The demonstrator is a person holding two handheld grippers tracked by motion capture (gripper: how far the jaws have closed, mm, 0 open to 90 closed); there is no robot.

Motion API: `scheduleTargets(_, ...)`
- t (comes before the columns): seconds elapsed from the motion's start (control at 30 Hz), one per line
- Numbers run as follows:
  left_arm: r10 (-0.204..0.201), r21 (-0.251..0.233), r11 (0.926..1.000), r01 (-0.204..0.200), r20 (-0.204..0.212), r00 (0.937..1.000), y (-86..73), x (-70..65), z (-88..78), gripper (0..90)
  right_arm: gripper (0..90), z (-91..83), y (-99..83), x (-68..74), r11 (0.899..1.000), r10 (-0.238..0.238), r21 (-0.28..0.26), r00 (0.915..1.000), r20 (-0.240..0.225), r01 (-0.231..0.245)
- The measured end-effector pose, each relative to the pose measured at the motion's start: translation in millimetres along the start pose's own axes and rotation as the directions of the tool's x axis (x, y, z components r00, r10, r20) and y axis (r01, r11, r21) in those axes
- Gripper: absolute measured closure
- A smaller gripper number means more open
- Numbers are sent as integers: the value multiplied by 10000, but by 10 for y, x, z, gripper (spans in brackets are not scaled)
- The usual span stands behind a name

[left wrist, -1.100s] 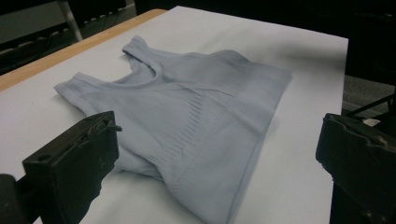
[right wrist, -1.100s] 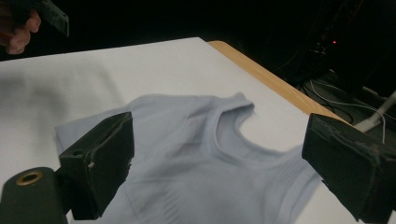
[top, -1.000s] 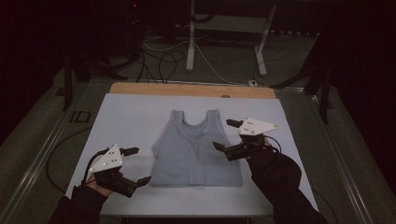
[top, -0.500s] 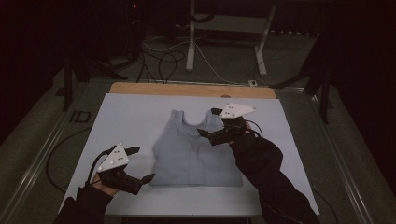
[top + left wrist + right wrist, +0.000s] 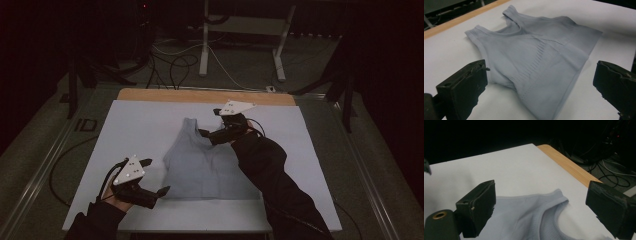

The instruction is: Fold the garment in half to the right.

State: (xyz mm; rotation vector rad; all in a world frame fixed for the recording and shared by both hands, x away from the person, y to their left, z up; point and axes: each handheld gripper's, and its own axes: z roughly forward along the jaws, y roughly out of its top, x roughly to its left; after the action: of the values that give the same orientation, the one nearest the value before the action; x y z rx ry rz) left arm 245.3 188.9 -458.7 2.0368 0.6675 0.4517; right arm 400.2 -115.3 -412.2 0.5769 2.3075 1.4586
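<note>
Lying flat mid-table, grey tank top [image 5: 207, 162], open right gripper [image 5: 210, 123] over strap

Dim room, white table [image 5: 150, 125] with wooden far edge [image 5: 200, 96], white desk legs [image 5: 204, 45], floor cables [image 5: 175, 65]

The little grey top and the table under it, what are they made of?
The grey top looks like soft, stretchy knit cloth, matte, with ribbed bands and rows of tiny holes. The table seems to have a smooth white sheet over it, and its far edge looks like wood.

text: none legible | labels: none | numbers: none
</note>
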Motion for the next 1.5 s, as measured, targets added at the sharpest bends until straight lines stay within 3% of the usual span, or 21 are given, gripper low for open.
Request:
scheduleTargets(0.2,-67,318,9995,55,373,9993,-57,-38,49,5,95,185,26,-29,10000,58,72,9998,-211,-56)
scheduleTargets(0.3,-454,880,9953,415,423,9981,-79,-43,82,5,95,291,36,-36,9998,73,205,9997,-249,-68)
scheduleTargets(0.43,-622,1383,9890,527,658,9959,-140,-52,143,5,95,435,40,-60,9991,157,392,9996,-247,-148)
scheduleTargets(0.73,-564,1553,9870,413,940,9940,-239,-28,217,6,95,735,-35,-132,9952,505,858,9984,-266,-481)
scheduleTargets(1.0,-505,2225,9745,277,973,9940,-328,-24,352,26,95,932,-86,-124,9916,383,1244,9989,-280,-345)
scheduleTargets(1.17,-636,2662,9630,423,716,9954,-361,11,448,99,95,1021,-93,-142,9884,339,1488,9990,-288,-293)
scheduleTargets(1.27,-375,2874,9576,213,511,9980,-374,2,509,160,95,1059,-94,-167,9878,576,1467,9978,-317,-524)
scheduleTargets(1.33,-344,3022,9532,123,680,9971,-387,-11,541,163,95,1087,-97,-176,9868,525,1546,9983,-259,-479)
scheduleTargets(1.43,-314,3275,9448,98,609,9976,-396,-13,593,188,95,1133,-111,-202,9835,593,1721,9981,-190,-551)
scheduleTargets(1.5,-356,3290,9443,129,629,9974,-396,3,609,229,95,1162,-117,-211,9820,500,1829,9987,-140,-466)
